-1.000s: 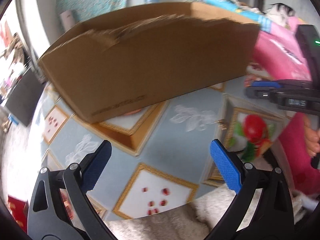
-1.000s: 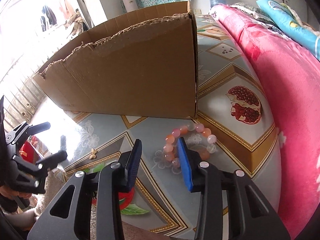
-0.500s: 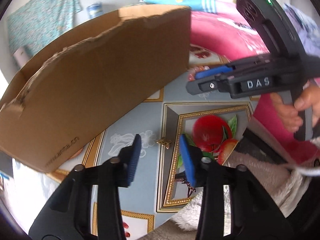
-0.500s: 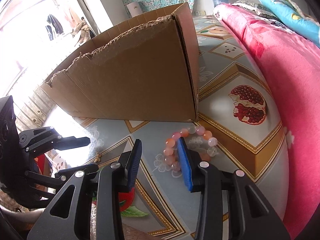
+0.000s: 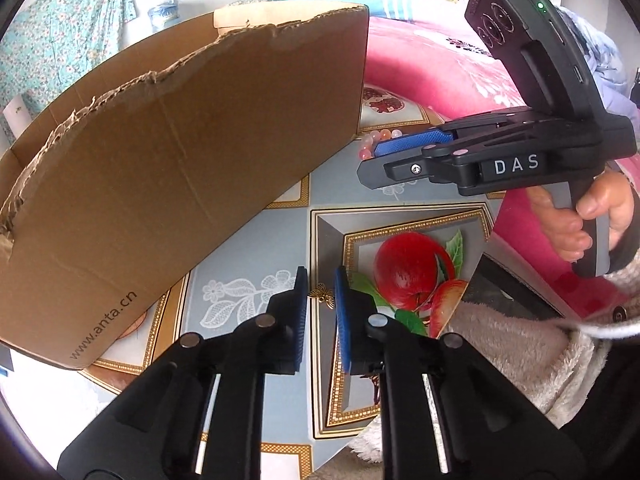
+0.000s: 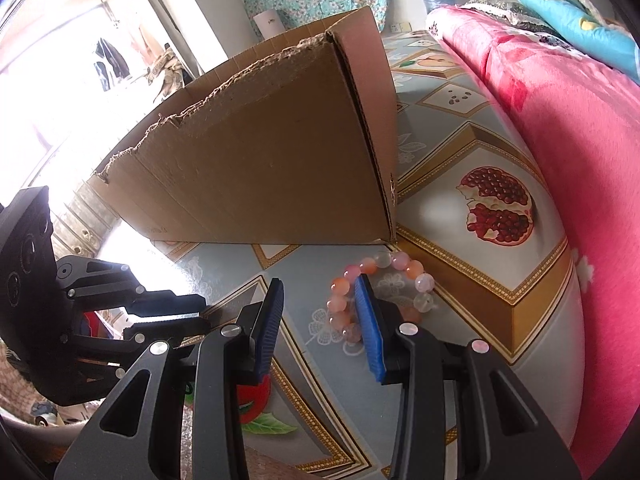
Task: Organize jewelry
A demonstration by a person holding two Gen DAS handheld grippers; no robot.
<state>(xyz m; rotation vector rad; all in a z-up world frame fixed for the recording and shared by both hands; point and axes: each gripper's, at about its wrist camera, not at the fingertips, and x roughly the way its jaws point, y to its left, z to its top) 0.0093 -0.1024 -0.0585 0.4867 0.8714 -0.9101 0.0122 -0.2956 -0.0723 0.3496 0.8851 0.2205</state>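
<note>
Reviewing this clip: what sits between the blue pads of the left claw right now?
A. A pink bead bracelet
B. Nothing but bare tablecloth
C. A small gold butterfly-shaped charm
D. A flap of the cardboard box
C: in the left wrist view the gold butterfly charm lies on the tablecloth in the narrow gap of the left claw, while the bead bracelet lies over by the right claw.

A table covered with a pale blue oilcloth, printed with gold-framed pictures of fruit, carries everything. On it stands a large brown cardboard box with a torn upper edge. Just beside the box corner lies a bracelet of pink and orange round beads. A small golden butterfly-shaped charm lies near the printed red apple.
</note>
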